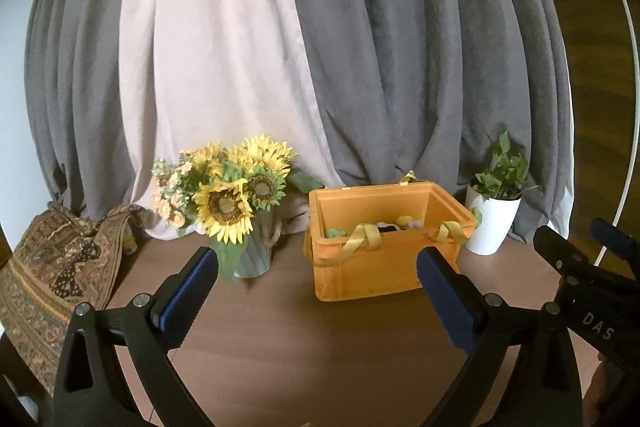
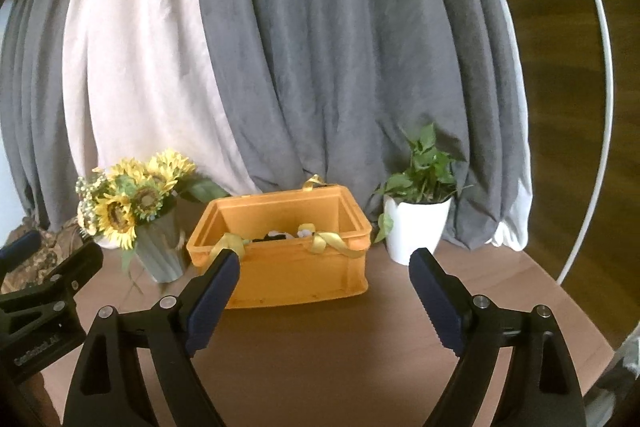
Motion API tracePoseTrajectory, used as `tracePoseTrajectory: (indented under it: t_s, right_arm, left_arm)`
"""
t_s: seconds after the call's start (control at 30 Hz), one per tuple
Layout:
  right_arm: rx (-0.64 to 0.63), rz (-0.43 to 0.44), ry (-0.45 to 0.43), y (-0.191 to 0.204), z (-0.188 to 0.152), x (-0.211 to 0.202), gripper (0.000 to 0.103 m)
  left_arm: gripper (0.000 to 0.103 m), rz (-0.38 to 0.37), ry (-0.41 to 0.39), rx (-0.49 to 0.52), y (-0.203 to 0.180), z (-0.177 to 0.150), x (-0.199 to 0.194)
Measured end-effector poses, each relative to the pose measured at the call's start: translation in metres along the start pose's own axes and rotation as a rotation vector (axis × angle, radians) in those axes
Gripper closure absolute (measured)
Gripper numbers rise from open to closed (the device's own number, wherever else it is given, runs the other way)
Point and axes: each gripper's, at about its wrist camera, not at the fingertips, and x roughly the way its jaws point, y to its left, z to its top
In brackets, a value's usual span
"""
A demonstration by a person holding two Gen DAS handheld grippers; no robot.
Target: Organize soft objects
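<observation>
An orange plastic crate (image 1: 372,273) stands on the brown table; it also shows in the right wrist view (image 2: 296,279). Soft items lie inside it, green, black and white ones, mostly hidden by the front wall. Yellow ribbons (image 1: 362,233) hang over its front rim, also seen in the right wrist view (image 2: 328,241). My left gripper (image 1: 318,273) is open and empty, in front of the crate. My right gripper (image 2: 324,273) is open and empty, also in front of the crate. The right gripper's body shows at the right of the left wrist view (image 1: 588,283).
A vase of sunflowers (image 1: 230,201) stands left of the crate. A white pot with a green plant (image 1: 494,213) stands to its right. A patterned brown cloth (image 1: 52,267) lies at the far left. Grey and pale curtains (image 1: 320,47) hang behind the table.
</observation>
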Motion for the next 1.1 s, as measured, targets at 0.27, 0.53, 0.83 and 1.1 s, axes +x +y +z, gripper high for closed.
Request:
tracePoseTrajectory:
  t_s: [0.27,0.53,0.83,1.1]
  right_arm:
    - [-0.012,0.029,0.004,-0.017,-0.013,-0.040,0.012]
    - [-0.013,0.049,-0.010,-0.033,-0.027,-0.083,0.012]
    - [-0.021,0.071,-0.032,-0.039,-0.039,-0.126,0.012]
    - [-0.026,0.087,-0.045,-0.044,-0.047,-0.153,0.012]
  left_arm:
    - [0.001,0.018,-0.021,-0.010,-0.017,-0.016,-0.051]
    - [0.000,0.046,-0.050,-0.014,-0.022,-0.031,-0.097]
    - [0.000,0.069,-0.065,-0.017,-0.023,-0.045,-0.142]
    - [0.000,0.077,-0.075,-0.022,-0.023,-0.052,-0.168]
